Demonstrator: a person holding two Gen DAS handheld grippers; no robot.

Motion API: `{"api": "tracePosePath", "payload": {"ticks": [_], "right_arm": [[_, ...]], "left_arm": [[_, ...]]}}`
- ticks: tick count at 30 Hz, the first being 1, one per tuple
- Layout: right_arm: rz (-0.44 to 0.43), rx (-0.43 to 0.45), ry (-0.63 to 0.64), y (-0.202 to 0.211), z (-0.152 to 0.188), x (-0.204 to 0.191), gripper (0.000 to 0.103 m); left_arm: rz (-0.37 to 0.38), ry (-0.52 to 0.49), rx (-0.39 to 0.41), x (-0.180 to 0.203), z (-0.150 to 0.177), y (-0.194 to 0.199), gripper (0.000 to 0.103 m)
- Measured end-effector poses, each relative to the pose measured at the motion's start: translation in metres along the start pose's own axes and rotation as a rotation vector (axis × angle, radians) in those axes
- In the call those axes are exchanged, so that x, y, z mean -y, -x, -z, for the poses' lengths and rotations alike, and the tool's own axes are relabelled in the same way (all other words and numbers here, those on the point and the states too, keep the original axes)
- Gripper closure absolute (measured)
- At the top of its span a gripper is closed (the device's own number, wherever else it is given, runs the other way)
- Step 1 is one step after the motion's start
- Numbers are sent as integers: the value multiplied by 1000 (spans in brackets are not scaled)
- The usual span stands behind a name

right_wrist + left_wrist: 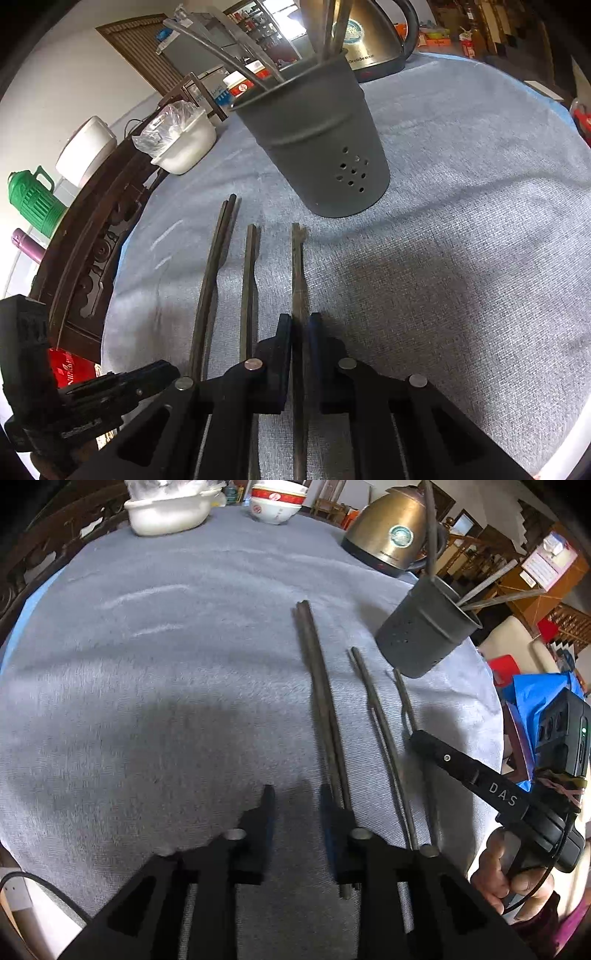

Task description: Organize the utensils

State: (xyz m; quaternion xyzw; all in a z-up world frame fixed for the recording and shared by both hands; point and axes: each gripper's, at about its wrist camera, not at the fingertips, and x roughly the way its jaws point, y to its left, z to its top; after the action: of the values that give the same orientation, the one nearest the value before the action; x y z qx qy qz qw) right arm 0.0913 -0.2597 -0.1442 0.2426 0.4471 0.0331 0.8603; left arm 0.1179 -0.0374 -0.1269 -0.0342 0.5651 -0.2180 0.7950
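Item: four chopsticks (248, 288) flat on my grey cloth (461, 277), near the holder (314, 147). Right gripper (301, 321) pinched the rightmost chopstick (297, 266); left gripper (295, 794) jaws spread, nothing between them

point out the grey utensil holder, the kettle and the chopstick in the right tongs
grey utensil holder (317, 147), right wrist view, on its outer wall above the drain holes
kettle (391, 531), left wrist view, on its golden body
chopstick (297, 266), right wrist view, on its shaft ahead of the right tongs (300, 325)
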Motion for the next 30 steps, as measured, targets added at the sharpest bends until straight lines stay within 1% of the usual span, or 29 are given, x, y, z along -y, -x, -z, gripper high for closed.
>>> {"api": "tracePosePath", "payload": {"ticks": [1, 2, 4, 7, 9, 10, 13, 14, 21, 26, 28, 30], "right_arm": [[-7, 0, -7, 1, 1, 1, 92], [-14, -1, -13, 1, 1, 3, 92], [-22, 1, -18, 1, 1, 4, 92], [-18, 5, -11, 1, 2, 3, 92], [-14, 6, -4, 1, 2, 2, 92], [-14, 6, -2, 1, 2, 1, 92], [-24, 6, -7, 0, 1, 2, 92], [-27, 8, -8, 0, 1, 3, 92], [-34, 15, -6, 1, 2, 4, 92], [-34, 19, -6, 1, 3, 4, 92], [-34, 20, -7, 2, 3, 5, 92], [-34, 22, -7, 2, 3, 4, 92]], "left_arm": [[-6, -9, 8, 3, 0, 1, 54], [-15, -17, 15, 6, -1, 0, 53], [-21, -33, 8, 13, -6, -6, 53], [-68, -68, 17, 18, -4, -11, 53], [-62, -67, 22, 17, -2, -10, 55], [-55, -61, 22, 15, -2, -9, 58], [-8, -16, 14, 2, 0, -3, 59], [-7, -10, 13, -2, 0, -1, 59], [-14, 15, 12, -17, 3, 5, 60], [-30, -9, 9, -10, 3, 2, 60], [-50, -28, 14, -6, 3, -1, 60], [-53, -20, 14, -5, 1, -3, 60]]}}
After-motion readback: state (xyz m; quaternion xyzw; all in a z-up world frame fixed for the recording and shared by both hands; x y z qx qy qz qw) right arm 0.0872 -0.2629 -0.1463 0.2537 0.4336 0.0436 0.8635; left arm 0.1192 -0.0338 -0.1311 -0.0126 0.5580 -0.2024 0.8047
